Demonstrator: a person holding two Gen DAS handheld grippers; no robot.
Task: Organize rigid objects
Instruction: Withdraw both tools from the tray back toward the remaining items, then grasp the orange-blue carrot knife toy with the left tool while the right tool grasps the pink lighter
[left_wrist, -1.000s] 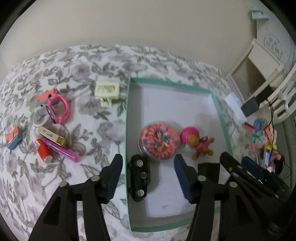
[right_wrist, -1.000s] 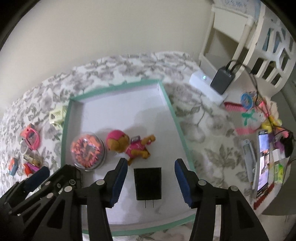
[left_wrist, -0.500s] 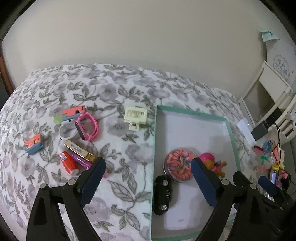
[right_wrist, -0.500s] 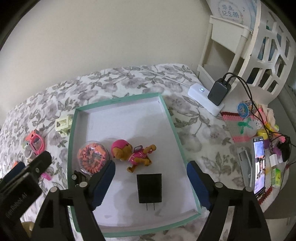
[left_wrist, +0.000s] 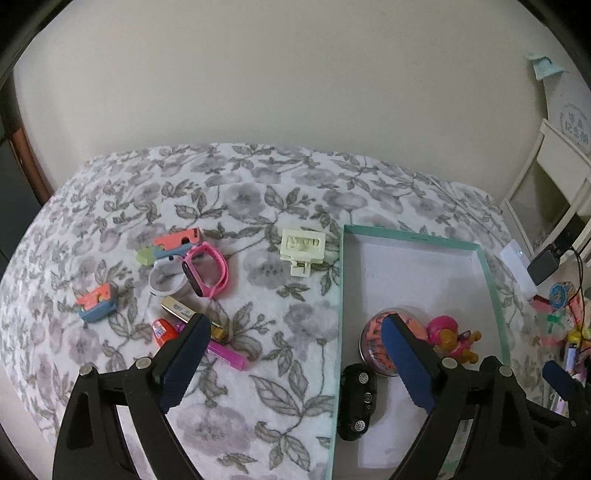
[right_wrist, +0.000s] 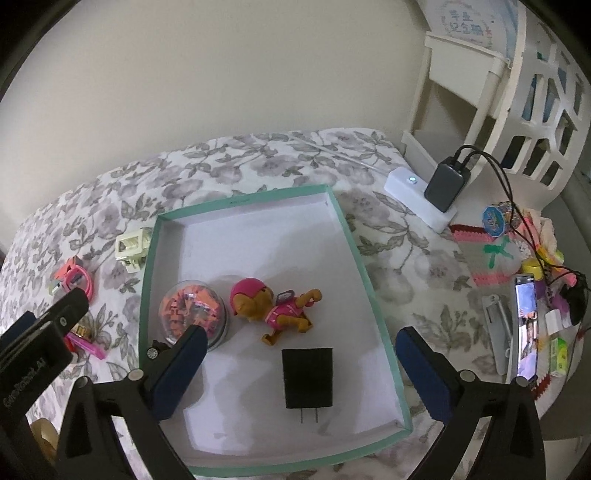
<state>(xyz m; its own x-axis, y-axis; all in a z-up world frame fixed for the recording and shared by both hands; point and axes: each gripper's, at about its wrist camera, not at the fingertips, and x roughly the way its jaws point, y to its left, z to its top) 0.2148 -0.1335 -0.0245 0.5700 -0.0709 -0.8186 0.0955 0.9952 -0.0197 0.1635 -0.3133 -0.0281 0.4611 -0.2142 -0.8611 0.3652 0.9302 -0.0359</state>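
One green-rimmed box (right_wrist: 373, 306) lies on the flowered cloth (left_wrist: 258, 206), and four things are inside it: one black toy car (left_wrist: 357, 400) at its near left, one clear dome of orange pieces (right_wrist: 192, 308), one pink-helmeted toy dog (right_wrist: 273, 308) and one black plug adapter (right_wrist: 307, 376) nearest. Left of the box, out on the cloth, lie one cream clip (left_wrist: 302, 248), one pink wristband (left_wrist: 205, 269), one white ring (left_wrist: 164, 282), two coral-and-blue blocks (left_wrist: 96, 302), one gold tube (left_wrist: 177, 308), one red-orange tube (left_wrist: 161, 330) and one magenta tube (left_wrist: 225, 354). Far right sits one white power strip (right_wrist: 417, 199) carrying one dark charger (right_wrist: 445, 186), and one phone (right_wrist: 526, 325) lies nearer.
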